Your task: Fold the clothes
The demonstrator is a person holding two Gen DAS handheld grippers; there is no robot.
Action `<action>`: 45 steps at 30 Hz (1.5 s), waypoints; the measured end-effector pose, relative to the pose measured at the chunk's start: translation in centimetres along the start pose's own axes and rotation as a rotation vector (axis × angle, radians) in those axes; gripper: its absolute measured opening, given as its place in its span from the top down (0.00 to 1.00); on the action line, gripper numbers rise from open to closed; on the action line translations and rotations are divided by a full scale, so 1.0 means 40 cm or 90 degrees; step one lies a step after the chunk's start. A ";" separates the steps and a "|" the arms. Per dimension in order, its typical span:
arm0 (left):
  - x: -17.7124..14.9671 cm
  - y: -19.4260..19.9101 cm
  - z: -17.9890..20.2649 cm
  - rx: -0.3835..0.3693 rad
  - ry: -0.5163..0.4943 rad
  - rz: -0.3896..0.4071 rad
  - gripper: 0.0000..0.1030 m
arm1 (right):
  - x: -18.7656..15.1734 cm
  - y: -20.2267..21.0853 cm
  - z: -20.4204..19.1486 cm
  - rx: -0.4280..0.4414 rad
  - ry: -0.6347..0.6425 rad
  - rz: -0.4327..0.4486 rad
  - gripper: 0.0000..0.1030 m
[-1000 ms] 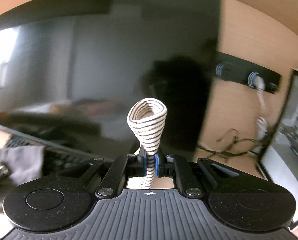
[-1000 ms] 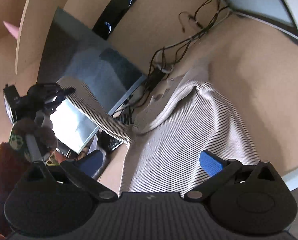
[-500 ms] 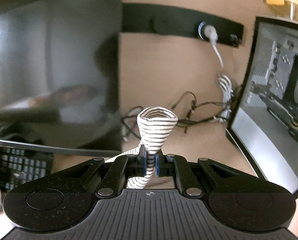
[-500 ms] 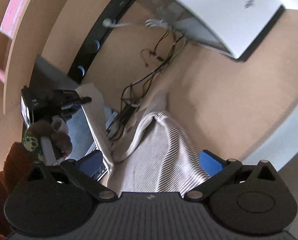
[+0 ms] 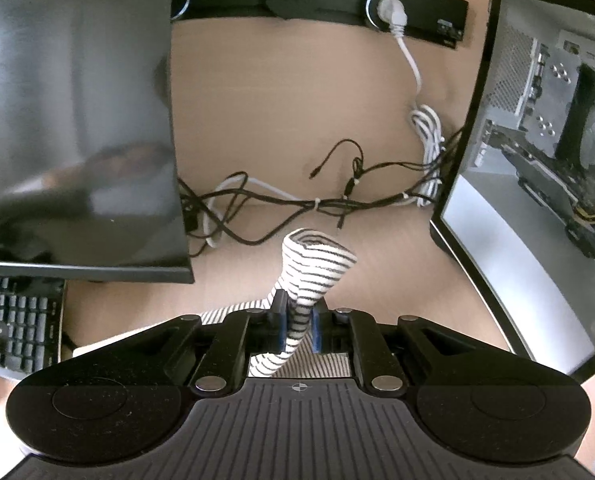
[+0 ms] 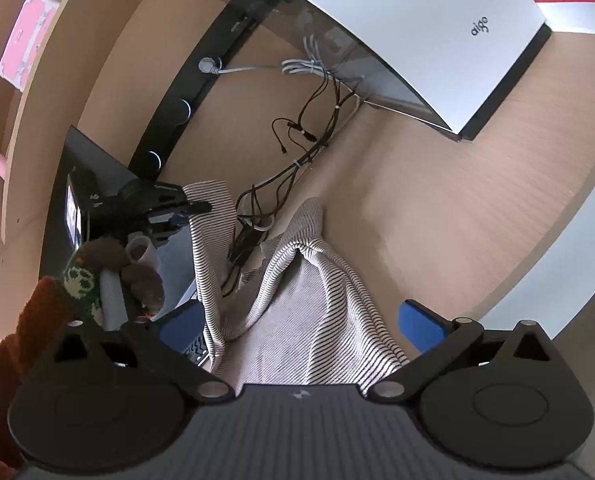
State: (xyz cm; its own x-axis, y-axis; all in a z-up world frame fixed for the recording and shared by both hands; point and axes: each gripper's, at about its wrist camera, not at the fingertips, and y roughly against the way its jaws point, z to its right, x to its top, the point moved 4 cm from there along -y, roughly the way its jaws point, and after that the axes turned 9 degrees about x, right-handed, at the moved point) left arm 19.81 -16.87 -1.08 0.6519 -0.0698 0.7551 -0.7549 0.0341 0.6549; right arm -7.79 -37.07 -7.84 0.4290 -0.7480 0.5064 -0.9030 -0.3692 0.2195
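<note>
A white garment with thin dark stripes (image 6: 309,312) lies bunched on the light wooden desk (image 6: 457,184). My left gripper (image 5: 297,326) is shut on its sleeve cuff (image 5: 313,268), which sticks up past the fingertips like a funnel. In the right wrist view the same left gripper (image 6: 193,210) holds that sleeve (image 6: 211,240) lifted at the left, with a hand in a knitted cuff behind it. My right gripper (image 6: 301,322) stands open just above the garment's body, its blue pads (image 6: 423,324) on either side of the cloth and holding nothing.
A dark monitor (image 5: 73,120) and a keyboard (image 5: 17,328) are at the left. A tangle of black and white cables (image 5: 317,200) runs along the back of the desk under a black socket strip (image 5: 321,4). A white computer case (image 5: 537,160) stands at the right.
My left gripper has swung right and downward with the sleeve, from facing the monitor to facing the cables. The right gripper has stayed open while its view shifted over the garment.
</note>
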 end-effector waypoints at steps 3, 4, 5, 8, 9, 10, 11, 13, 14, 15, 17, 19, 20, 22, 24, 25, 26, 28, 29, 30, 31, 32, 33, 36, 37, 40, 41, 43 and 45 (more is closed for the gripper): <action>-0.008 -0.007 0.007 -0.010 -0.002 -0.008 0.84 | -0.003 -0.001 -0.005 0.002 0.002 -0.003 0.00; -0.009 -0.010 0.010 -0.014 -0.004 -0.010 0.83 | -0.004 0.000 -0.006 0.003 0.002 -0.003 0.00; -0.011 -0.012 0.012 -0.018 -0.006 -0.013 0.81 | -0.006 0.000 -0.008 0.005 0.002 -0.003 0.00; -0.010 -0.011 0.016 -0.036 -0.006 -0.018 0.78 | -0.012 -0.006 -0.012 0.007 0.000 -0.007 0.00; -0.010 -0.009 0.016 -0.043 -0.006 -0.018 0.76 | -0.014 -0.009 -0.013 0.007 -0.002 -0.010 0.00; -0.010 -0.007 0.017 -0.049 -0.006 -0.017 0.75 | -0.016 -0.013 -0.014 0.008 -0.003 -0.012 0.00; -0.010 -0.005 0.017 -0.054 -0.007 -0.016 0.70 | -0.018 -0.017 -0.015 0.009 -0.004 -0.015 0.00; -0.011 -0.003 0.016 -0.062 -0.008 -0.012 0.61 | -0.022 -0.024 -0.018 0.010 -0.006 -0.019 0.00; -0.013 -0.002 0.011 -0.066 -0.007 -0.010 0.58 | -0.024 -0.030 -0.019 0.010 -0.007 -0.023 0.00; -0.015 0.000 0.002 -0.068 -0.004 -0.009 0.56 | -0.025 -0.037 -0.020 0.010 -0.006 -0.027 0.00; -0.024 0.006 -0.027 -0.077 0.009 -0.011 0.50 | -0.026 -0.059 -0.021 0.009 -0.006 -0.041 0.00; -0.039 0.007 -0.064 -0.088 0.028 -0.022 0.47 | -0.028 -0.085 -0.022 0.007 -0.006 -0.058 0.00; -0.051 0.006 -0.085 -0.092 0.037 -0.030 0.44 | -0.030 -0.102 -0.024 0.005 -0.005 -0.070 0.00; -0.077 0.003 -0.129 -0.098 0.055 -0.048 0.34 | -0.034 -0.136 -0.035 0.001 0.006 -0.093 0.00; -0.107 -0.001 -0.173 -0.093 0.062 -0.063 0.29 | -0.035 -0.174 -0.053 0.002 0.025 -0.114 0.00; -0.125 -0.003 -0.193 -0.085 0.058 -0.068 0.29 | -0.033 -0.193 -0.060 0.000 0.037 -0.121 0.00; -0.145 -0.005 -0.213 -0.074 0.053 -0.072 0.29 | -0.030 -0.212 -0.067 -0.004 0.050 -0.126 0.00; -0.183 -0.009 -0.247 -0.051 0.033 -0.076 0.27 | -0.018 -0.252 -0.079 -0.014 0.079 -0.129 0.00; -0.200 -0.013 -0.260 -0.040 0.021 -0.079 0.24 | -0.006 -0.273 -0.085 -0.023 0.097 -0.124 0.00; -0.217 -0.016 -0.272 -0.032 0.010 -0.083 0.21 | 0.008 -0.296 -0.090 -0.032 0.119 -0.118 0.00; -0.234 -0.021 -0.284 -0.027 0.003 -0.088 0.20 | 0.027 -0.323 -0.096 -0.046 0.147 -0.113 0.00; -0.250 -0.025 -0.297 -0.022 -0.003 -0.092 0.19 | 0.049 -0.351 -0.104 -0.056 0.171 -0.111 0.00; -0.264 -0.029 -0.309 -0.017 -0.007 -0.095 0.18 | 0.071 -0.379 -0.112 -0.061 0.193 -0.109 0.00; -0.289 -0.043 -0.348 0.010 -0.003 -0.092 0.18 | 0.131 -0.466 -0.133 -0.075 0.259 -0.101 0.01; -0.291 -0.048 -0.361 0.019 0.004 -0.095 0.18 | 0.146 -0.499 -0.137 -0.085 0.282 -0.101 0.07; -0.288 -0.063 -0.389 0.021 0.021 -0.099 0.18 | 0.180 -0.600 -0.132 -0.129 0.335 -0.115 0.24; -0.283 -0.068 -0.390 0.017 0.019 -0.099 0.18 | 0.187 -0.632 -0.127 -0.143 0.345 -0.122 0.26; -0.272 -0.081 -0.391 0.009 0.015 -0.096 0.18 | 0.198 -0.695 -0.116 -0.166 0.355 -0.140 0.40; -0.262 -0.091 -0.396 -0.005 0.019 -0.095 0.16 | 0.196 -0.753 -0.100 -0.177 0.353 -0.165 0.46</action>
State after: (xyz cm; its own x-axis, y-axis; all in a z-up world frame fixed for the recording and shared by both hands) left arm 16.86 -0.45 -10.88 0.7587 -0.0444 0.6499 -0.6490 0.0338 0.7600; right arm 22.68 -29.59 -7.16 0.6247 -0.2327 0.7453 -0.7763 -0.2876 0.5609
